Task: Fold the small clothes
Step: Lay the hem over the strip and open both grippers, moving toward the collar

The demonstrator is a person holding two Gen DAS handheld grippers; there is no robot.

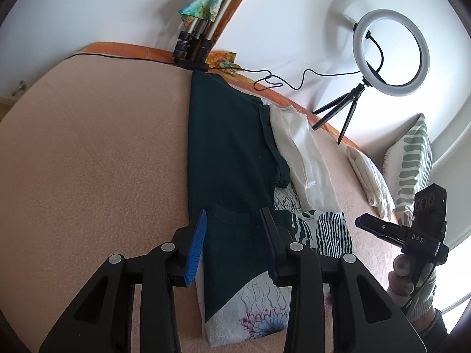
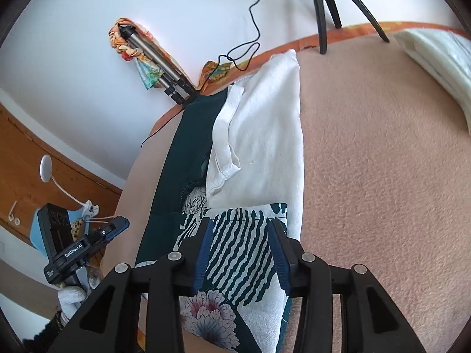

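- Pinkish blanket covers the bed; white wall behind, daylight flat and even.
- Nearest: left hand-held gripper, jaws part spread over the near end of the dark green garment. Pads stand clear of the cloth; nothing pinched.
- Right hand-held gripper, jaws likewise part spread, straddling the striped edge of the patterned garment. Cloth lies between the pads but does not look gripped.
- Patterned piece (stripes, floral print) lies doubled over at the near end of the pile, its hem crossing the green and white items.
- Mid distance: green garment runs as a long narrow strip away from the grippers; a white garment lies just beside it, partly overlapping.
- Judgement: one fold of the patterned piece looks laid down and let go. It is not yet a compact bundle; green and white pieces look only partly folded.
- Further right: a folded white stack and a striped pillow.
- Far edge: ring light on a small tripod, cable trailing, second tripod against the wall.
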